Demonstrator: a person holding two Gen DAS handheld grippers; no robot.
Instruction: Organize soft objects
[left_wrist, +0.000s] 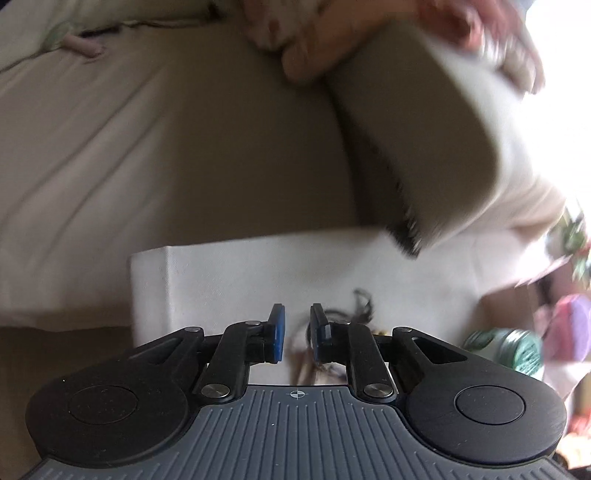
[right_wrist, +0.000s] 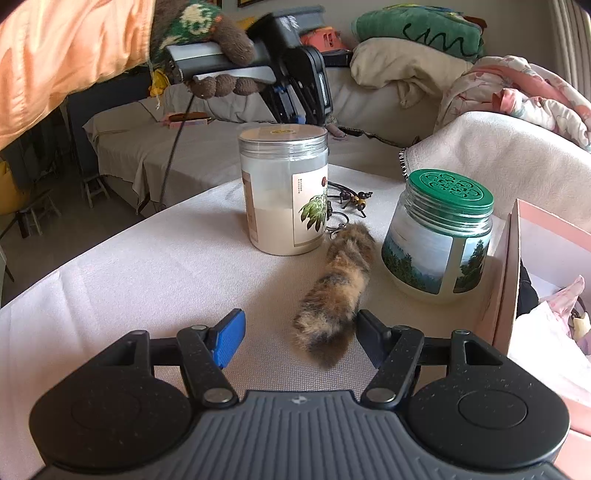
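A furry brown-and-orange tail keychain (right_wrist: 338, 284) lies on the white tablecloth (right_wrist: 155, 269), its key ring toward the clear jar. My right gripper (right_wrist: 301, 338) is open, low over the cloth, its fingers on either side of the tail's near end, the right finger touching the fur. My left gripper (left_wrist: 297, 332) hovers above the table with its jaws nearly closed and nothing between them; dark cords (left_wrist: 354, 310) lie below it. It also shows in the right wrist view (right_wrist: 291, 107), held in a knitted glove above the clear jar.
A clear jar with white contents (right_wrist: 284, 192) and a green-lidded jar (right_wrist: 439, 236) stand on either side of the tail. A pink box (right_wrist: 517, 266) with items inside is at the right. Beaded cords (right_wrist: 351, 199) lie behind. A sofa with blankets (right_wrist: 406, 66) is beyond.
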